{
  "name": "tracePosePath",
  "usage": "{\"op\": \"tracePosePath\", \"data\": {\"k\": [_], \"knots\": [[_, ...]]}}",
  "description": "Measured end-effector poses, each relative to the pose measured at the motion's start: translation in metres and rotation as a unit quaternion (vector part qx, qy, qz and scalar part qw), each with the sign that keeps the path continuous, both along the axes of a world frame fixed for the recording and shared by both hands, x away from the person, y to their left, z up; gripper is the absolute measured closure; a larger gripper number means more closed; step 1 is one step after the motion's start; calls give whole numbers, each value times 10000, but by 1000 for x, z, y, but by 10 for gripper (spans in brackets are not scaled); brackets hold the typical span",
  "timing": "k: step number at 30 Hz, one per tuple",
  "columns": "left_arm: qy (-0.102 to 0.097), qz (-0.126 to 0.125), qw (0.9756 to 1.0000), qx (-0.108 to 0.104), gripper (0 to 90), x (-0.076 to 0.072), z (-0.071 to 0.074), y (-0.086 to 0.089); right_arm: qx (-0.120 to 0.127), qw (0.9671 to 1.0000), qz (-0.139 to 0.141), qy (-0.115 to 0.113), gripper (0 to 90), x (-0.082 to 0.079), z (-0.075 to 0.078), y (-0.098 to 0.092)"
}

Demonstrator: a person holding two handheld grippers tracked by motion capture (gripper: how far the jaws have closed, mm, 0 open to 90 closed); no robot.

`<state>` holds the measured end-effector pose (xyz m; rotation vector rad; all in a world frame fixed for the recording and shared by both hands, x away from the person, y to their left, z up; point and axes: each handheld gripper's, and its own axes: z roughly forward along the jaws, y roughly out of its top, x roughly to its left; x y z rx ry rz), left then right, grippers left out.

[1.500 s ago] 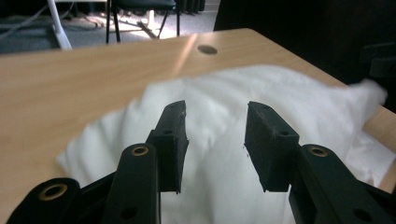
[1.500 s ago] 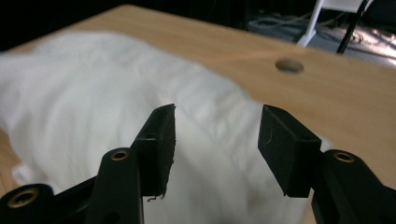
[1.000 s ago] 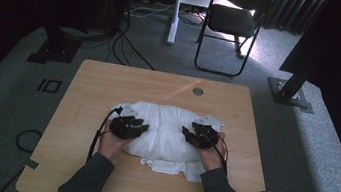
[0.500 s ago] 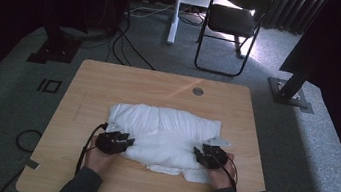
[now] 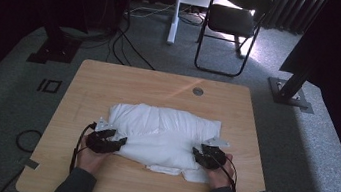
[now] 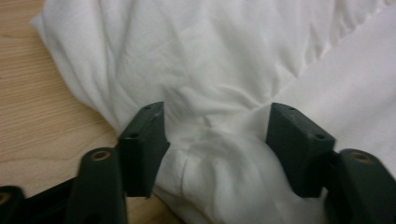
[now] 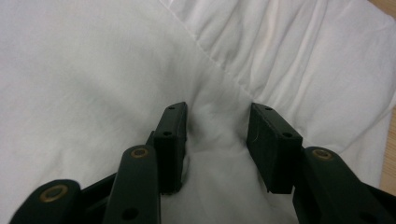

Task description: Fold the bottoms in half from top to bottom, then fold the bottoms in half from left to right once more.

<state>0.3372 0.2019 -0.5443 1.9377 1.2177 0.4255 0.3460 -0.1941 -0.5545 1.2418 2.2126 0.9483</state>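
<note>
White folded cloth (image 5: 162,138) is laid across the middle of the wooden worktop (image 5: 110,82), its near edge toward the person.

Left claw (image 5: 119,143) is set at the cloth's near-left corner. Its jaws have just been opening: in the left gripper view (image 6: 217,135) they stand wide, a puckered bunch of fabric sits between them, and the pads are not pressed on it. Bare worktop (image 6: 42,126) is seen just beside that corner.

Right claw (image 5: 196,153) is set at the near-right edge of the cloth. In the right gripper view (image 7: 217,135) the jaws are partly closed, with a ridge of cloth (image 7: 289,60) pinched up between the pads; grip on the fabric is held.

Surroundings: a round grommet (image 5: 198,91) is set into the far side of the worktop, well apart from the cloth. Beyond the worktop, a black chair (image 5: 231,24) and a white post (image 5: 175,11) are standing on grey carpet (image 5: 303,145); cables (image 5: 124,49) are trailed at far left. Nothing else lies on the worktop between claws and cloth.
</note>
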Motion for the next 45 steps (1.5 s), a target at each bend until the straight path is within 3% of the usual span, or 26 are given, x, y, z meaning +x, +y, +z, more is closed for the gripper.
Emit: {"op": "tracePosePath", "data": {"k": [6, 10, 12, 18, 24, 30, 33, 35, 43, 45], "knots": [[213, 167, 9996, -77, 281, 3, -5, 4, 14, 10000, 3, -19, 567, 0, -1, 0], [303, 343, 9990, -4, 176, 7, -11, 3, 9, 10000, 14, -29, 567, 0, -1, 0], [234, 372, 9990, 89, 144, 7, -12, 2, 17, 10000, 16, -31, 567, 0, -1, 0], [130, 399, 9989, 220, 139, 9, -14, -5, 57, 10000, 20, -35, 566, 1, -1, 0], [175, 552, 9970, 515, 155, 8, -12, -18, 53, 10000, 17, -48, 565, 0, -2, 0], [174, 352, 9986, 359, 385, 4, -9, -22, 46, 10000, 15, -75, 564, 0, -2, 0], [238, 235, 9992, 204, 595, 3, -9, -22, 45, 10000, 16, -77, 563, 0, -2, 0], [241, 198, 9993, 221, 678, 3, -9, -24, 47, 10000, 15, -77, 563, 0, -2, 0], [202, 221, 9994, 149, 768, 3, -8, -18, 71, 9999, 22, -75, 560, -1, -2, 0], [165, 299, 9994, 23, 775, 3, -5, -12, 93, 9999, 46, -66, 556, -1, -2, 1]]}}
